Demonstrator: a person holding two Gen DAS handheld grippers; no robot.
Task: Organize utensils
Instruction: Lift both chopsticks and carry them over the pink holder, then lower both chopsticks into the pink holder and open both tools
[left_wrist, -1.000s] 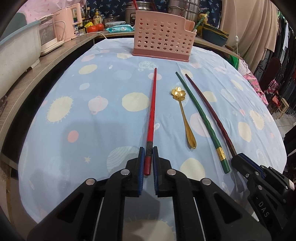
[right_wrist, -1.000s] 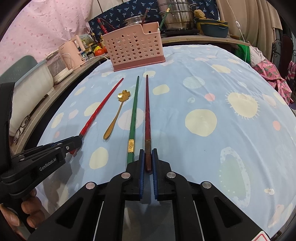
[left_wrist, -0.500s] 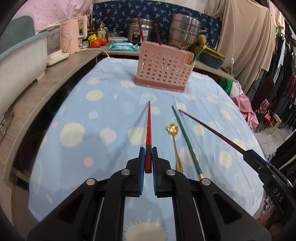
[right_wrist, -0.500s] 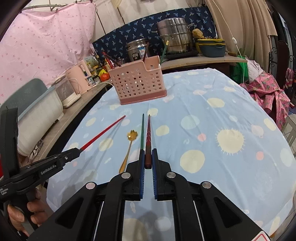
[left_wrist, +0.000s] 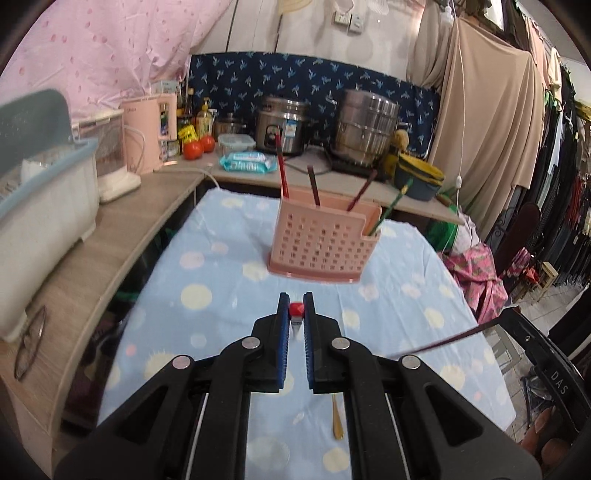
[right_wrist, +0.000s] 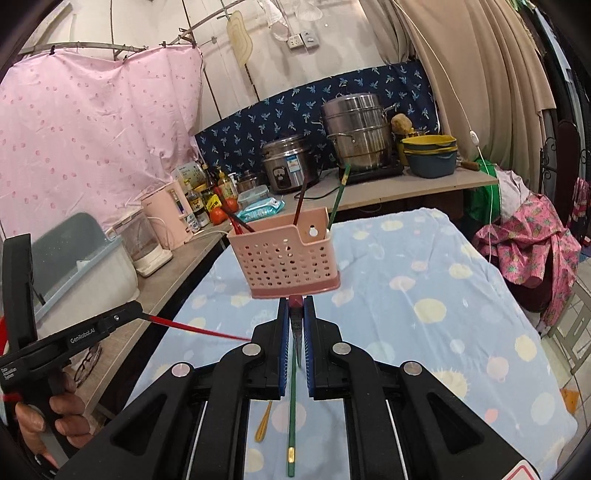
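Landmark: pink perforated plastic utensil basket (left_wrist: 322, 242), standing on the blue dotted tablecloth (left_wrist: 221, 273).
Left gripper (left_wrist: 296, 314): jaws clamping the red chopstick (right_wrist: 195, 328), pointing lengthwise at the basket.
Right gripper (right_wrist: 296, 306): jaws clamping the dark maroon chopstick (left_wrist: 443, 342), aiming likewise at the basket.
Nearer hand: neither plainly; both are hovering short of the basket.
Left behind: green chopstick (right_wrist: 291, 402) and gold spoon (right_wrist: 263, 424), lying below the grippers.

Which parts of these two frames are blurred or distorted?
Left wrist view: tablecloth smeared, dark chopstick streaked, basket fairly sharp, edges bowed by fisheye. Right wrist view: red chopstick streaked, green chopstick sharp, curtain rod bent by the lens.
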